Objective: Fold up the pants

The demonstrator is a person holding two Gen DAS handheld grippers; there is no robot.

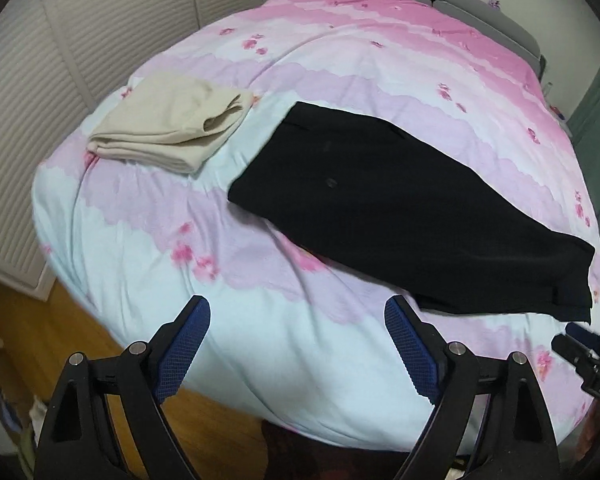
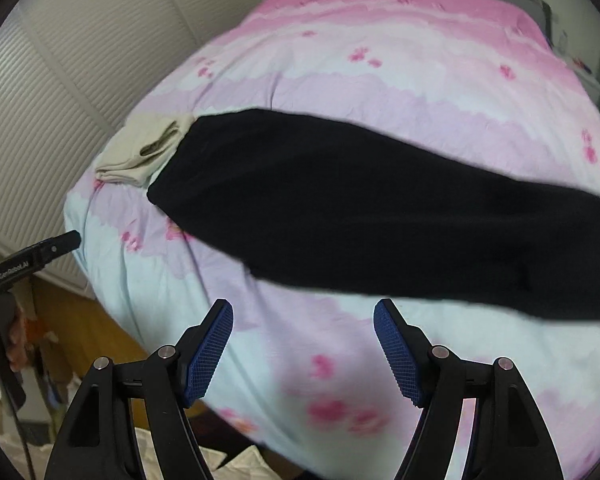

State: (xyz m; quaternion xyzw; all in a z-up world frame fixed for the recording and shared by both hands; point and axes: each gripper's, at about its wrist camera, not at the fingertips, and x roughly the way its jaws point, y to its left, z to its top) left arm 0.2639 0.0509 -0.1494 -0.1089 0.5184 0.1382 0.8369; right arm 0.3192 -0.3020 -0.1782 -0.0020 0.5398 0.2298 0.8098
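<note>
Currently: pre-grasp | black pants [image 1: 400,208] flat on bed [image 1: 260,340], seemingly halved lengthwise | left gripper [image 1: 296,344], right gripper [image 2: 304,344] jaws open, empty | next: pinch hem corners, fold toward waistband

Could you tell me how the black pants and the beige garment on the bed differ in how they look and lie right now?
The black pants are dark, while the beige garment is pale cream. The black pants lie stretched out long across the quilt; the beige garment is folded into a compact stack. The black pants lie near the bed's middle and right side; the beige garment sits by the left edge. Both rest on the quilt, untouched by either gripper.
</note>
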